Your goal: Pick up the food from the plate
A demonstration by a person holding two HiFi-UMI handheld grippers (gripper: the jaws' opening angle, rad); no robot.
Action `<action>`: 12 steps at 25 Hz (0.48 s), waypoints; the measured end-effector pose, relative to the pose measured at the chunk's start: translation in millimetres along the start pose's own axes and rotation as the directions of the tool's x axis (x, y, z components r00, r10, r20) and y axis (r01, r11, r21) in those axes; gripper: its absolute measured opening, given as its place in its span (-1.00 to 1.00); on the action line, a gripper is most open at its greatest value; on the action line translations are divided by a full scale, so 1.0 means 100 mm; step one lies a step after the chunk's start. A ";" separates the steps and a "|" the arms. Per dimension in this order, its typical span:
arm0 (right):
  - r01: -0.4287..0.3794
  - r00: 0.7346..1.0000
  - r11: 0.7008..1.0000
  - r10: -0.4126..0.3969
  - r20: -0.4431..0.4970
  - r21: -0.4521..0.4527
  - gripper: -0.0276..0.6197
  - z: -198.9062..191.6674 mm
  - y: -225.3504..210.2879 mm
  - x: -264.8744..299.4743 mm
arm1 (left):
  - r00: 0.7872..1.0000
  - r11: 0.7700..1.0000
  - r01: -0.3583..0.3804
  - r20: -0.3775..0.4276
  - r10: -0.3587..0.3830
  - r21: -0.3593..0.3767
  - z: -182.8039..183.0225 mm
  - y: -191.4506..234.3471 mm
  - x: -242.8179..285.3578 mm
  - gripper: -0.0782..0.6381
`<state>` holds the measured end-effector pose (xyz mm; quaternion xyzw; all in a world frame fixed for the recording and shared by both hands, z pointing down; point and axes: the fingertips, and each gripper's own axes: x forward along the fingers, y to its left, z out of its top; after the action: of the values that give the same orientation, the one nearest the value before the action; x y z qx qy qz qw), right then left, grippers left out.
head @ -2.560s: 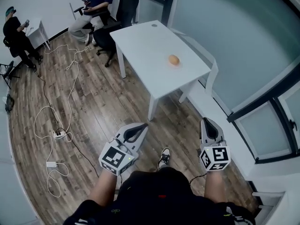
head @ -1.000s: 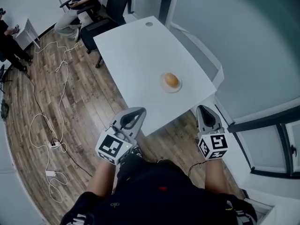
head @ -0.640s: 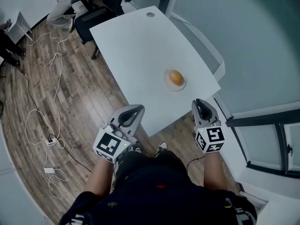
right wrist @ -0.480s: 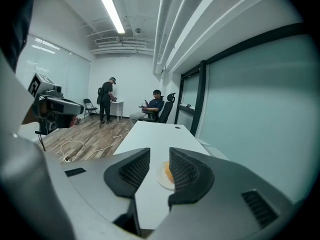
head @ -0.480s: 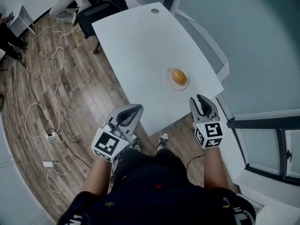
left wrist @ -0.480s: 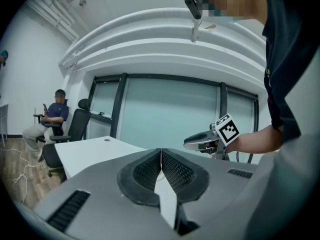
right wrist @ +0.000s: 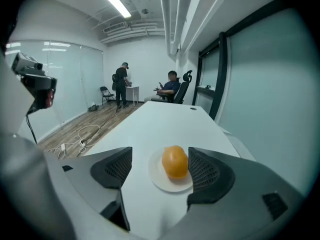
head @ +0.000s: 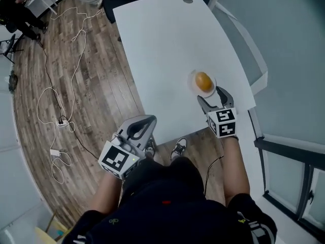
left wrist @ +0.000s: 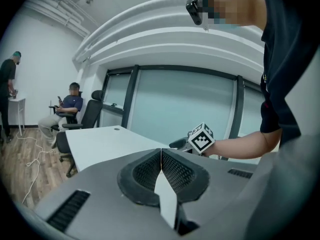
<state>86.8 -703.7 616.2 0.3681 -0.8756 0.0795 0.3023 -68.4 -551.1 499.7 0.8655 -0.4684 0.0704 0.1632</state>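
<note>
An orange, rounded piece of food (head: 203,81) sits on a small white plate (head: 193,83) near the right front corner of the white table (head: 162,50). My right gripper (head: 213,96) hovers over the table just short of the plate. Its jaws are opening, and nothing is between the pads. In the right gripper view the food (right wrist: 175,161) and plate (right wrist: 158,177) lie just beyond the fingertips, closer to the right pad (right wrist: 204,172). My left gripper (head: 143,125) stays low off the table's front edge, shut and empty (left wrist: 161,157).
Cables and a power strip (head: 60,121) trail over the wooden floor on the left. A seated person (right wrist: 170,89) and a standing person (right wrist: 121,84) are at the far end of the room. A glass wall (right wrist: 250,99) runs along the table's right side.
The table and plate have come much closer. My right gripper has moved forward over the table's corner to the plate, and its jaws have opened. The left gripper has stayed shut.
</note>
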 end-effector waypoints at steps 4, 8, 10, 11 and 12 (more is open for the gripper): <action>-0.007 0.996 0.999 0.005 -0.087 -0.032 0.19 -0.36 -0.20 0.50 | 0.998 0.998 -0.053 -0.041 0.052 -0.021 -0.19 -0.02 0.04 -0.71; -0.036 0.989 0.997 0.026 -0.146 -0.066 0.23 -0.56 -0.32 0.87 | 0.993 0.994 -0.101 -0.065 0.099 -0.029 -0.28 0.00 0.08 -0.71; -0.046 0.985 0.996 0.032 -0.171 -0.079 0.23 -0.63 -0.36 1.03 | 0.990 0.991 -0.127 -0.075 0.124 -0.043 -0.31 0.05 0.07 -0.71; -0.052 0.982 0.995 0.036 -0.185 -0.082 0.23 -0.67 -0.37 1.10 | 0.988 0.989 -0.138 -0.078 0.134 -0.046 -0.32 0.07 0.06 -0.71; -0.057 0.979 0.995 0.039 -0.199 -0.086 0.23 -0.71 -0.38 1.16 | 0.986 0.988 -0.149 -0.080 0.144 -0.047 -0.34 0.09 0.04 -0.71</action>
<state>83.6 -774.5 738.6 0.3229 -0.8528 0.0827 0.4021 -72.2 -547.3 534.2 0.8207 -0.5258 0.1029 0.1985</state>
